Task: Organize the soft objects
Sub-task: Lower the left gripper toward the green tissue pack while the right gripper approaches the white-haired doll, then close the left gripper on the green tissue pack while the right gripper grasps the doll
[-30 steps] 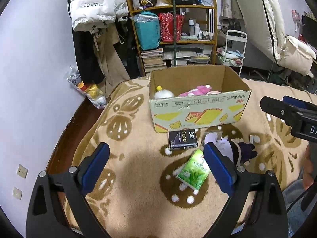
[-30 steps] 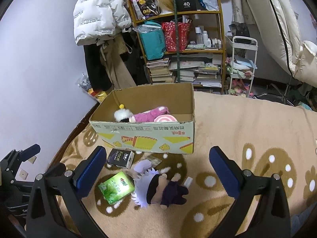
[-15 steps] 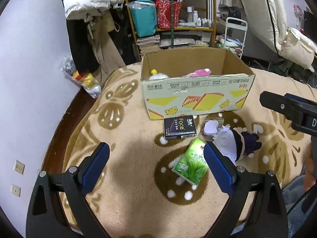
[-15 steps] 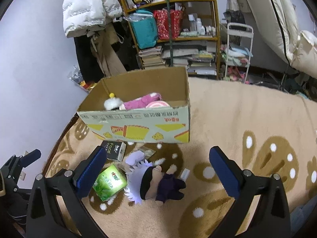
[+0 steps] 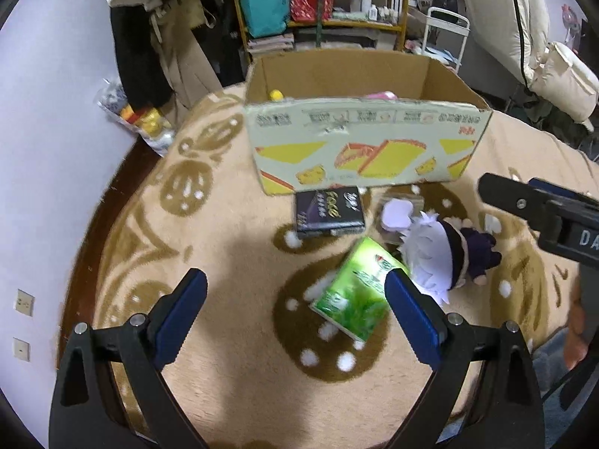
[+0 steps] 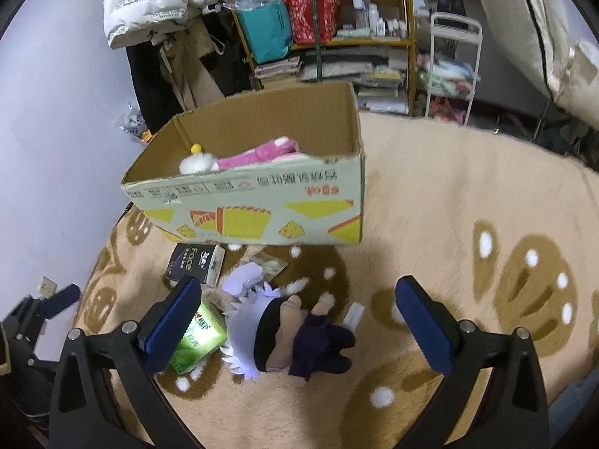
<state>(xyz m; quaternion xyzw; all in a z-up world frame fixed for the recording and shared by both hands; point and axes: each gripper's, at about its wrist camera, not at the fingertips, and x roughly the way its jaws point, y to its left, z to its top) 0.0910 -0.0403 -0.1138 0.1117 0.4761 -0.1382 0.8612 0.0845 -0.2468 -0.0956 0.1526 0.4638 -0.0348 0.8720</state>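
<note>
Both hand-held grippers, left point(image 5: 295, 310) and right point(image 6: 299, 318), hover wide apart and empty over the patterned blanket point(image 6: 468, 194). The plush doll point(image 6: 284, 340) lies between the right pads, its long axis running 9 to 3 o'clock with spiky white hair toward 9. At 10 o'clock the green tissue pack point(image 6: 196, 340), partly hidden by a pad, has blurred print; the dark pack point(image 6: 196, 263) reads "Face", and the cardboard box point(image 6: 262, 209) at 12 holds what seems a pink plush toy point(image 6: 258, 153).

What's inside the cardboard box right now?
In the cardboard box: a pink plush and a white fluffy toy with a yellow tip. The front wall hides the box floor, so anything lower is unseen.
</note>
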